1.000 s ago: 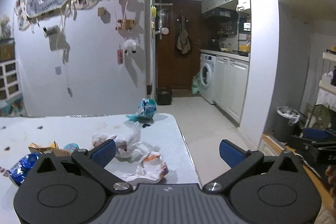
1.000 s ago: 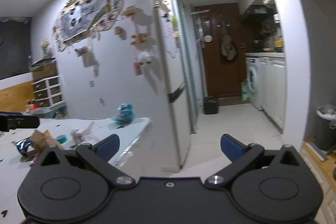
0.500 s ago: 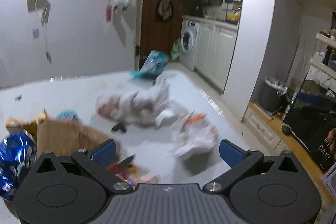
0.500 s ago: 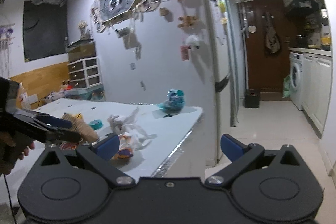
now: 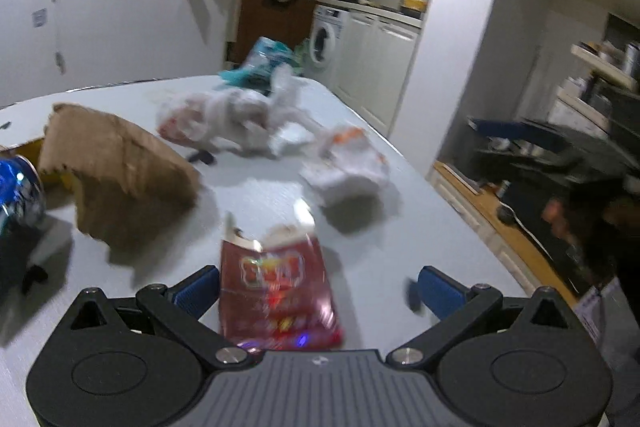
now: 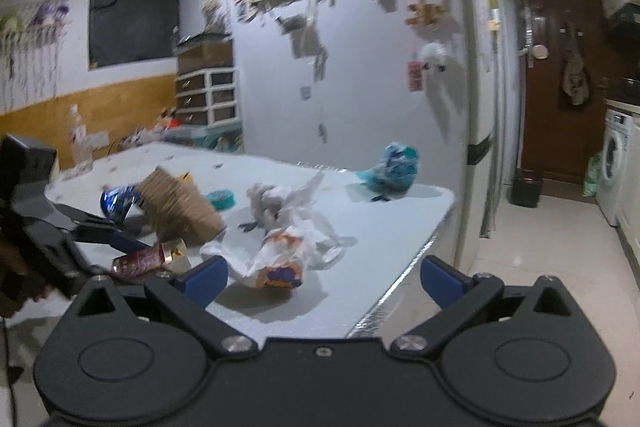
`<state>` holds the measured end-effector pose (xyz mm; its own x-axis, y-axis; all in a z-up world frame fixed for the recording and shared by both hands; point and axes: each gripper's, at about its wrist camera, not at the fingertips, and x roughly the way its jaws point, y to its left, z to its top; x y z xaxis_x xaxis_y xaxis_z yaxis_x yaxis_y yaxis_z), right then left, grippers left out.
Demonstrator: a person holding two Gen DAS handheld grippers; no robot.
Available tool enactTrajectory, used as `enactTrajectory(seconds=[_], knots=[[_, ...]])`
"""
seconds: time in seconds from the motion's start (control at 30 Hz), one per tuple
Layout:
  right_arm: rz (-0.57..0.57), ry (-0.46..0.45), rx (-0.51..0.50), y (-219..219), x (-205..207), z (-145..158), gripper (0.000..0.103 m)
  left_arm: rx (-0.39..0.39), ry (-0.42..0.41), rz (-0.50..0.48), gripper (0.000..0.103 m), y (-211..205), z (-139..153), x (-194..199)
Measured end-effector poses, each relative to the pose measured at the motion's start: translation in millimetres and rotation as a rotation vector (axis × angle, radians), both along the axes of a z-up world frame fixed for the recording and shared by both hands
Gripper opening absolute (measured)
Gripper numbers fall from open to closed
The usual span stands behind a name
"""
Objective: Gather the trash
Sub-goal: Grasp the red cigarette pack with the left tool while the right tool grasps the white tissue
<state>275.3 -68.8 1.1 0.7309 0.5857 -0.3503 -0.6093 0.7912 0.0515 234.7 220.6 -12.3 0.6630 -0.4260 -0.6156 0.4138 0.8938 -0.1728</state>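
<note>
The left tool [image 5: 316, 291] hangs low over the pale bench [image 5: 400, 227], its blue-padded fingers spread wide and gripping nothing, and lying flat between them is a red snack packet [image 5: 276, 291], torn open at its far end, close against the left-hand finger and clear of the other. Just beyond it to the left sits a crumpled brown paper bag [image 5: 116, 167], and at the far left edge a shiny blue wrapper [image 5: 16, 187] pokes in. Ahead lies a crushed white-and-orange wrapper [image 5: 348, 163], and past that a heap of white plastic bags [image 5: 236, 119], with a teal packet [image 5: 260, 63] near the bench's far end. The picture is smeared, so fine print on the packets cannot be read. Over on the other side, the right tool [image 6: 322, 279] is also wide open and empty, held off the near corner of the bench [image 6: 380, 227], well apart from the rubbish. From here the left tool [image 6: 100, 231] shows at the left edge with a hand [image 6: 16, 267] behind it, its fingers pointing at the red snack packet [image 6: 140, 259], which lies beside the brown paper bag [image 6: 180, 203]. The white-and-orange wrapper [image 6: 280, 259] sits nearest the right tool, the teal packet [image 6: 392, 169] far back by the wall.
</note>
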Motion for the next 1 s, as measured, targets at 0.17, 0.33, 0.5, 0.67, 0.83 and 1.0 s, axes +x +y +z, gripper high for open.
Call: enactTrajectory(seconds=[0.17, 0.33, 0.5, 0.67, 0.83, 1.0], knots=[[0.060, 0.029, -0.025, 26, 16, -6, 0.103, -0.019, 0.013, 0.062, 0.103, -8, -6, -12], [0.108, 0.056, -0.081, 59, 33, -9, 0.103, -0.066, 0.026, 0.171, 0.103, -6, -3, -12], [0.124, 0.069, -0.154, 89, 48, -13, 0.103, -0.068, 0.026, 0.233, 0.102, -10, -2, -12], [0.094, 0.101, -0.178, 97, 54, -20, 0.078, -0.059, 0.026, 0.257, 0.101, -17, 0, -8], [0.054, 0.144, -0.139, 82, 52, -20, 0.049, -0.026, 0.030, 0.294, 0.090, -25, 0, -5], [0.053, 0.139, -0.134, 67, 41, -16, 0.041, 0.014, 0.023, 0.341, 0.080, -30, 1, -4]])
